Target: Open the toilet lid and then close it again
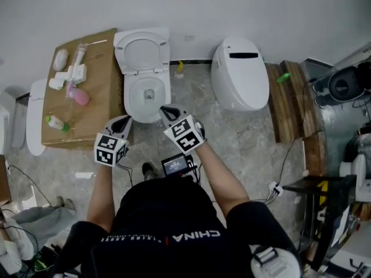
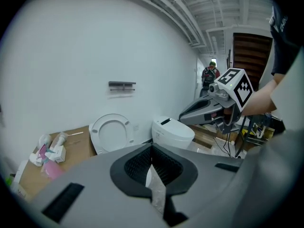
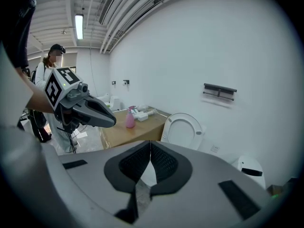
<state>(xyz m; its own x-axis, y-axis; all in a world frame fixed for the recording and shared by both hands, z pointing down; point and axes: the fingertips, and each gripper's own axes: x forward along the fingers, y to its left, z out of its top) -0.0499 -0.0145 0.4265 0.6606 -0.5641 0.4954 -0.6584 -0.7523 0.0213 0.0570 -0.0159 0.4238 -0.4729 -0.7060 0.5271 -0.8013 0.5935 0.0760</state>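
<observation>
Nearest the head camera is the person's black shirt (image 1: 174, 230), with both forearms held out over the grey floor towards the toilet (image 1: 132, 100).

The toilet lid (image 1: 142, 52) already stands raised, leaning back against the white wall with its underside facing the person. The opening half of the task therefore looks done, and closing is the step in hand. To its right a second toilet (image 1: 239, 74) sits with its cover down. To its left is a cardboard box (image 1: 98, 97) with a pink bottle (image 1: 80, 96) and other small toiletries on top.

The left gripper (image 1: 126, 119) and right gripper (image 1: 165, 110) hover side by side just short of the bowl's front rim, touching neither the bowl nor the lid. Each gripper's own view shows its ribbed pads pressed together with nothing between them.

In the left gripper view the lid (image 2: 110, 133) lies beyond the jaws, up and to the left. In the right gripper view it (image 3: 185, 131) lies beyond them, up and to the right. From both it is well apart, across the open bowl.

The next move probably calls for reaching over the bowl to the lid's top edge. The closed tips could then tip it forward off the wall and guide it down slowly so it does not slam.
</observation>
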